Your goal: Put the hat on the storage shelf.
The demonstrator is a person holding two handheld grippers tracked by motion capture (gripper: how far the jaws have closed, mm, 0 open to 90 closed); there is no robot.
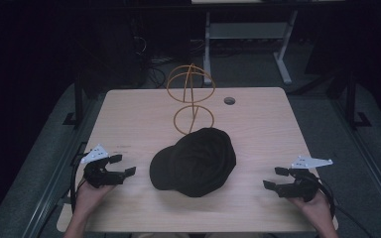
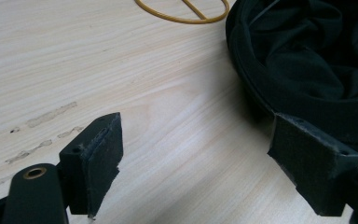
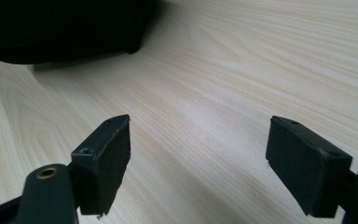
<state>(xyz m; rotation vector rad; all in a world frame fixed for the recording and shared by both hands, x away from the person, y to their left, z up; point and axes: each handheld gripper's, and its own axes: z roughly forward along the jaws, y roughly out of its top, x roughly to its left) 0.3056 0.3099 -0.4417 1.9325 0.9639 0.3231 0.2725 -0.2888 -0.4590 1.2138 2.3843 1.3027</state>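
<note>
A black cap (image 1: 194, 161) lies on the wooden table (image 1: 129, 114), brim toward the left. Behind it stands a wire hat stand (image 1: 190, 94) of golden rings. My left gripper (image 1: 122, 165) rests near the table's left edge, open, jaws pointing right at the cap with nothing between them. In the left gripper view the cap (image 2: 307, 60) is at upper right, past the far pad (image 2: 307, 161), and the stand's base ring (image 2: 182, 14) is at the top. My right gripper (image 1: 274, 177) sits open near the right edge, pointing left. The right gripper view has the cap (image 3: 60, 28) at upper left.
A small round hole cover (image 1: 229, 100) sits in the table's far right part. Behind the table are dark desk legs (image 1: 283, 54) and cables on the floor. Bare wood lies between each gripper and the cap.
</note>
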